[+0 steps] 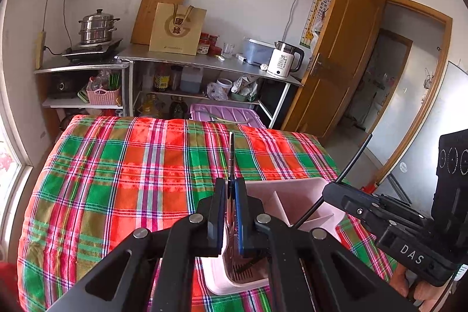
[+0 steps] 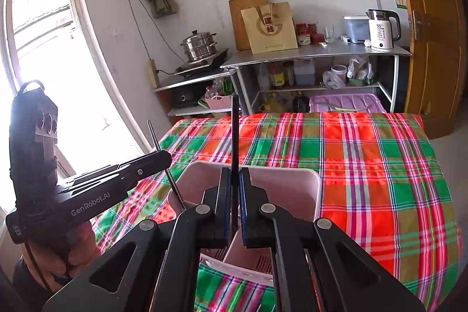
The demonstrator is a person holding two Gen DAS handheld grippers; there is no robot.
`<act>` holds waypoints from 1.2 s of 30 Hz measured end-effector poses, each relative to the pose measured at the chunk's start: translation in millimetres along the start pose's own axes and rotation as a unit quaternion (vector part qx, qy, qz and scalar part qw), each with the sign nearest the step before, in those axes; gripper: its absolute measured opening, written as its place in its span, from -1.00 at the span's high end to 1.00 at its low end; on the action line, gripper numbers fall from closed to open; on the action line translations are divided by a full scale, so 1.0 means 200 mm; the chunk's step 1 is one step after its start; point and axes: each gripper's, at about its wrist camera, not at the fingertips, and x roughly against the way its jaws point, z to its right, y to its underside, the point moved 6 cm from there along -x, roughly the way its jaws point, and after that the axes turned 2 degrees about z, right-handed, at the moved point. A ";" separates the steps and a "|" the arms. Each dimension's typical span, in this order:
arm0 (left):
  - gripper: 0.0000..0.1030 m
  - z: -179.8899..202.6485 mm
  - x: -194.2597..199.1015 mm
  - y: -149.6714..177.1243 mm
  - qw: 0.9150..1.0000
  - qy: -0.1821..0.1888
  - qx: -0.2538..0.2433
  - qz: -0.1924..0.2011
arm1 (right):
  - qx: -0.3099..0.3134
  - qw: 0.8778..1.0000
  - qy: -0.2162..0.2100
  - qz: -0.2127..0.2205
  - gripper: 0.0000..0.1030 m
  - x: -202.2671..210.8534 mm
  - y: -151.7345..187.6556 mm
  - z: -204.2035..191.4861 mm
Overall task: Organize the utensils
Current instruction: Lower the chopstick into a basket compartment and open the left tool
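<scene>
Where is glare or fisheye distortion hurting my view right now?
Right wrist view: the window at left is blown out to white, so nothing outside reads. Left wrist view: evenly lit, no strong glare; its window shows only at the left edge. Both views: the door frame and plaid tablecloth edges bow, and the corners are black.

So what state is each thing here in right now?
Left tool: shut on silver metal chopstick, upright.
Right tool: shut on black chopstick, upright.
Pink plastic divided utensil holder: standing on plaid cloth.
Wooden door: open.
</scene>
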 end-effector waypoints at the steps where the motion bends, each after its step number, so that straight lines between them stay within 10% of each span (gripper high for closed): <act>1: 0.88 0.00 0.00 0.00 1.000 -0.001 -0.002 0.001 | -0.001 1.000 0.003 0.001 0.86 0.01 0.00 0.00; 5: 0.54 0.00 0.05 0.00 1.000 0.000 0.007 0.005 | -0.002 1.000 -0.001 0.016 0.64 0.08 -0.02 0.00; 16: 0.52 0.01 0.39 0.10 0.999 -0.001 0.007 0.052 | 0.006 0.998 0.008 0.055 0.60 0.40 0.10 0.02; 36: 0.52 0.18 0.77 0.91 1.000 0.013 -0.009 0.012 | 0.006 0.999 0.022 0.037 0.60 0.84 0.72 0.04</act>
